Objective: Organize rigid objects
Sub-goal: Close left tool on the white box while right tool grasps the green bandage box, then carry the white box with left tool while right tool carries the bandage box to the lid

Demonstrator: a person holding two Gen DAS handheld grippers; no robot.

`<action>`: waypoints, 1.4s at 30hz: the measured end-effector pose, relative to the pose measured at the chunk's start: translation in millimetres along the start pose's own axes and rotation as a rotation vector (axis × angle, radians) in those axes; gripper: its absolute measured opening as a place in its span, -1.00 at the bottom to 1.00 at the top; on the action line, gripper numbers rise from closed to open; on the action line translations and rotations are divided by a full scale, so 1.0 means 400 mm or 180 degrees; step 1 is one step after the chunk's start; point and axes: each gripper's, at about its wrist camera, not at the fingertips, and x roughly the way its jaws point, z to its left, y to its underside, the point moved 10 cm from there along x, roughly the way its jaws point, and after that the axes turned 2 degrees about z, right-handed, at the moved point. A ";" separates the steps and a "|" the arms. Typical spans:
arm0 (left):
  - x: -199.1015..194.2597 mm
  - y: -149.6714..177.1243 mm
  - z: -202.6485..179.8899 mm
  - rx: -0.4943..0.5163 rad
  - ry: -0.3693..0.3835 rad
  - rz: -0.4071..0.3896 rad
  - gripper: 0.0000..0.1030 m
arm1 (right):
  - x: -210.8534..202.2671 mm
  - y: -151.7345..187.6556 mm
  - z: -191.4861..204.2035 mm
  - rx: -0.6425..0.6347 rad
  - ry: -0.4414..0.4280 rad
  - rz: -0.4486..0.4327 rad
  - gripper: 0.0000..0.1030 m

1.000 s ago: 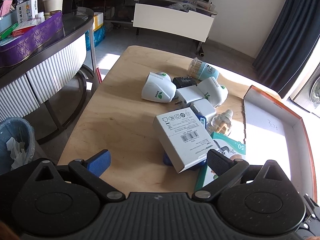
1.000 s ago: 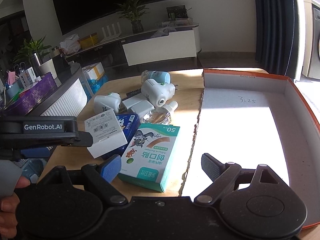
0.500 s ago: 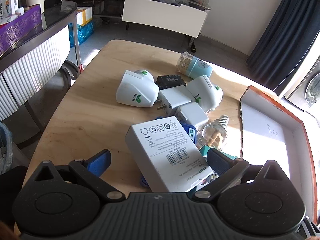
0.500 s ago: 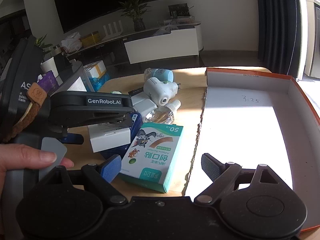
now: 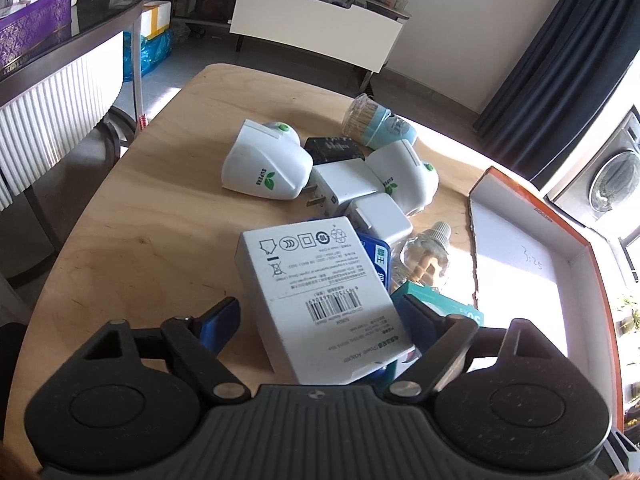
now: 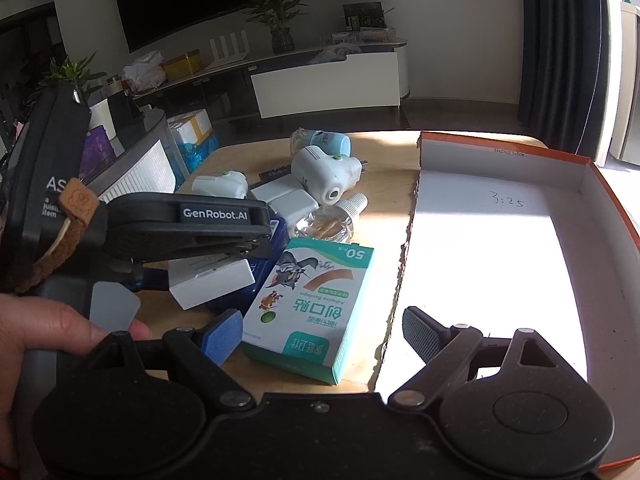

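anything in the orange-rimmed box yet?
No. In the right wrist view the orange-rimmed box shows only its bare white floor with handwriting; the bandage box and the rest lie on the table.

- Left gripper (image 5: 318,322): black plastic body; ribbed grey panel at centre bottom; two round black discs either side.
- Its fingers (image 5: 219,322): black linkage arms with silver pivot screws; one pad blue, the other dark.
- Same gripper from the right wrist view (image 6: 256,250): white "GenRobot.AI" lettering along its black side; brown strap with a tan embossed tag; pale grey trigger plate.
- Right gripper (image 6: 322,330): matching black build; triangular cut-outs in the links; silver screws; blue pad and dark cross-hatched pad (image 6: 418,332).
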 end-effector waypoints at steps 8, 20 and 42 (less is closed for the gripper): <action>-0.039 -0.004 0.043 0.0148 0.0086 -0.0110 0.26 | 0.073 -0.011 0.024 0.0158 -0.0058 0.0243 0.98; -0.061 0.012 0.056 0.0239 0.0194 -0.0206 0.25 | 0.167 -0.029 0.011 -0.0075 0.0416 0.0512 0.64; -0.025 0.016 0.035 0.0261 0.0267 -0.0225 0.23 | 0.025 -0.071 -0.016 -0.0045 0.0110 0.0107 0.63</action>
